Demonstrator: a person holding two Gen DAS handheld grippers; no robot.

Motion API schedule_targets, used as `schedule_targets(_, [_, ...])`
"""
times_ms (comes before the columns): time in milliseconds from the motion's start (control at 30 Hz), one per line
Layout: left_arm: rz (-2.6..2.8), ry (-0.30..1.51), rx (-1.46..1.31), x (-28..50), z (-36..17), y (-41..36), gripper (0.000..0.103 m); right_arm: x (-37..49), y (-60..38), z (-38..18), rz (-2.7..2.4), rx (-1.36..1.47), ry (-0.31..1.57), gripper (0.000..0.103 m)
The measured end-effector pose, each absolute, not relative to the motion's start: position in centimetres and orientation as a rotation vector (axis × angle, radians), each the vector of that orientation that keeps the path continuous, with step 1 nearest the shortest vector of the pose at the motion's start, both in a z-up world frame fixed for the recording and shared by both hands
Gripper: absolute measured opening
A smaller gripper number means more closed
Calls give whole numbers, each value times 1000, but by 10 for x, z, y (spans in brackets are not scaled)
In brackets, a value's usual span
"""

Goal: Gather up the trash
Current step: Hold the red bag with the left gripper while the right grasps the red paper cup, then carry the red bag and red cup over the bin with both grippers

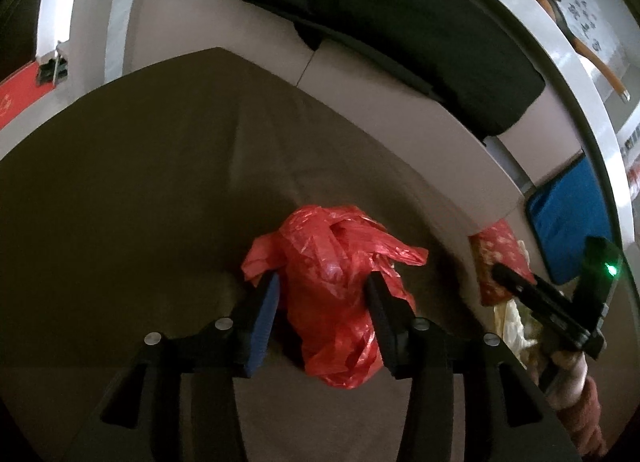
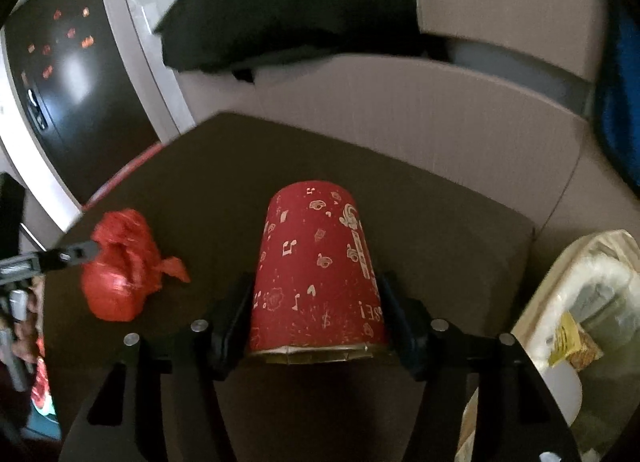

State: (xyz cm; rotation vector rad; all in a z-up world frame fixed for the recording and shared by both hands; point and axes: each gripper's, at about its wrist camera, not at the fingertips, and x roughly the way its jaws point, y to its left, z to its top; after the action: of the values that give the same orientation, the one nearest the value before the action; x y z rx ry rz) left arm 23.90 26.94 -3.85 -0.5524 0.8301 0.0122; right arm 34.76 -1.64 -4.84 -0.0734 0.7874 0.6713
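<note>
A crumpled red plastic bag [image 1: 336,294] lies on the brown table [image 1: 140,181]. My left gripper [image 1: 324,286] has its fingers on either side of the bag, pressing against it. In the right wrist view the same bag [image 2: 120,274] shows at the left with a left finger [image 2: 80,250] on it. My right gripper [image 2: 316,294] is shut on a red paper cup [image 2: 316,270] with white prints, held upside down above the table [image 2: 440,229]. The cup also shows in the left wrist view [image 1: 500,258], with the right gripper [image 1: 516,282] at the far right.
A trash bin lined with a pale bag [image 2: 576,302], holding wrappers, stands at the table's right side. A beige sofa [image 1: 200,29] with a black cushion [image 1: 380,13] is behind the table. A blue item [image 1: 568,221] is at the right.
</note>
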Motion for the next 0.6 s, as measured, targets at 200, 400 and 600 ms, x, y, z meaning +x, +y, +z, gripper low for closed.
schedule_targets(200, [11,861,-648,245,-45,266,47,322,-31,-32,682,-32,771,57])
schedule_targets(400, [16,865,-648,251,-51,248,42,289,-41,-27,627,-79,712,58])
schedule_targets(600, [-8,791,-523,241,-34,217,35,271,-61,-12,620,-26,661,58])
